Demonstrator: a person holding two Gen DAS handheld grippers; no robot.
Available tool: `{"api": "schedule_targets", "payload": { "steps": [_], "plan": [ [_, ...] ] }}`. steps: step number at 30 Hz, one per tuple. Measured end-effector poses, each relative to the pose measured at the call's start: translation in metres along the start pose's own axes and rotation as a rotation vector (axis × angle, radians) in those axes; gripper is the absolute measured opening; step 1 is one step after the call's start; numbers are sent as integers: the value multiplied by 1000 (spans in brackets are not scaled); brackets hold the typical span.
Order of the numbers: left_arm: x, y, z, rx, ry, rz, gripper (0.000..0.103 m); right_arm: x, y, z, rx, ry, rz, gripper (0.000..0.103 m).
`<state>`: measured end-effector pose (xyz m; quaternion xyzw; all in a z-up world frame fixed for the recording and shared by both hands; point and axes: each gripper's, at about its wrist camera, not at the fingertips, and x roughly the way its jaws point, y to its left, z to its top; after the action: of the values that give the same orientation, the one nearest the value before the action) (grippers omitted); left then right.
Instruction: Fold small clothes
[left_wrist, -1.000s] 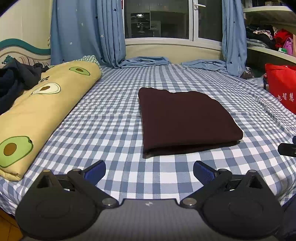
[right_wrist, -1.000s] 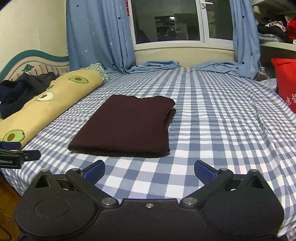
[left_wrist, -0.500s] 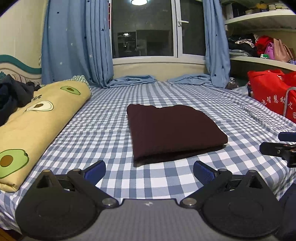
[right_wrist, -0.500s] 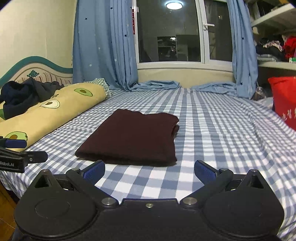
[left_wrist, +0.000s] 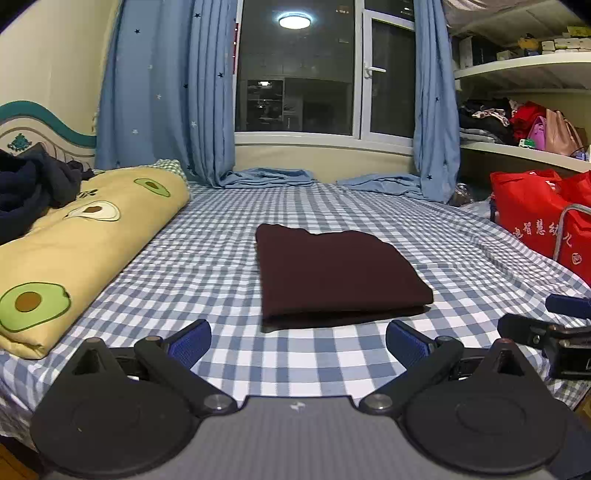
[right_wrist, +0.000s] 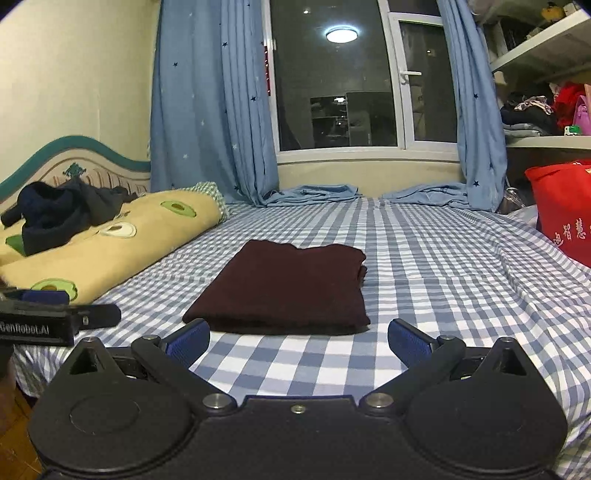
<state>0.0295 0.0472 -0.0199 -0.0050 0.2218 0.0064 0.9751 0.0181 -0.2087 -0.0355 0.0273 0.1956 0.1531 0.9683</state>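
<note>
A dark maroon garment (left_wrist: 336, 275) lies folded into a neat rectangle on the blue checked bed sheet (left_wrist: 207, 258); it also shows in the right wrist view (right_wrist: 291, 286). My left gripper (left_wrist: 295, 341) is open and empty, held near the bed's front edge short of the garment. My right gripper (right_wrist: 295, 339) is open and empty, just short of the garment's near edge. Each gripper shows from the side in the other's view: the right one (left_wrist: 554, 332) and the left one (right_wrist: 55, 317).
A rolled yellow avocado-print quilt (left_wrist: 81, 243) lies along the left of the bed with dark clothes (right_wrist: 59, 218) on it. Red bags (left_wrist: 543, 218) stand at the right. Blue curtains (left_wrist: 166, 92) and a window are behind. Shelves with clothes are at the upper right.
Both grippers have pulled back and tilted up from the garment, so more of the window and room shows. The garment has not moved. Both stay open.
</note>
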Motion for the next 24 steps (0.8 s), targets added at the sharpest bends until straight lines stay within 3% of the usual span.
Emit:
{"api": "schedule_targets", "payload": {
  "steps": [5, 24],
  "plan": [
    [1, 4, -2, 8, -2, 56, 103, 3, 2, -4, 21, 12, 12, 102],
    [1, 2, -10, 27, 13, 43, 103, 1, 11, -6, -22, 1, -21, 102]
  ]
}}
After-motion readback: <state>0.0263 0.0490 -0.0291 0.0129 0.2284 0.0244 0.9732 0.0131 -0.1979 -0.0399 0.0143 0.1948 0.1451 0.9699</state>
